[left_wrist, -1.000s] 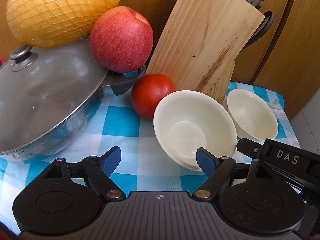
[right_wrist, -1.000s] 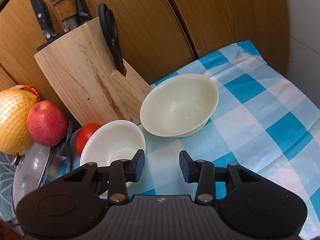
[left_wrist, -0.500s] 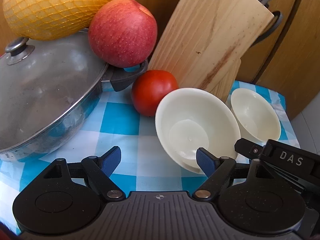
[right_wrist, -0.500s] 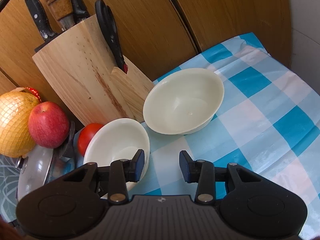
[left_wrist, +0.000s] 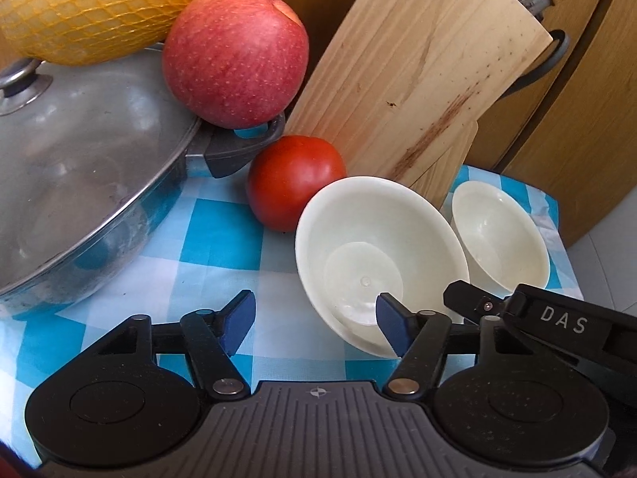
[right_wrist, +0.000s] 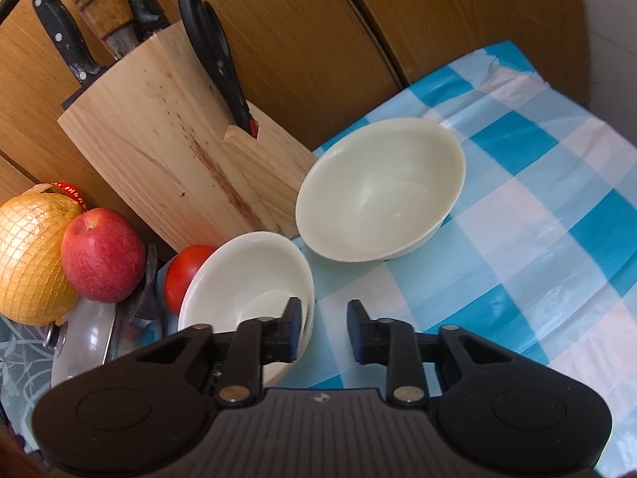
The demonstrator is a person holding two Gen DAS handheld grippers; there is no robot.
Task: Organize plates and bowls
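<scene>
Two cream bowls sit on the blue checked cloth in front of the knife block. The near bowl (left_wrist: pixel 378 255) (right_wrist: pixel 254 279) lies by the tomato; the far bowl (left_wrist: pixel 497 235) (right_wrist: pixel 378 199) stands to its right. My left gripper (left_wrist: pixel 314 318) is open, its right finger inside the near bowl's rim. My right gripper (right_wrist: pixel 320 328) is open, its left finger inside the near bowl's right rim, the right finger outside it. The right gripper also shows in the left wrist view (left_wrist: pixel 557 318).
A lidded steel pan (left_wrist: pixel 79 183) stands at the left with a red apple (left_wrist: pixel 235 51) and a netted yellow fruit (left_wrist: pixel 99 4) on it. A tomato (left_wrist: pixel 292 179) lies beside the near bowl. The wooden knife block (right_wrist: pixel 171 139) and wood panels stand behind.
Both grippers have moved forward toward the near bowl. The right gripper's fingers now straddle its rim; the bowls have not moved.
</scene>
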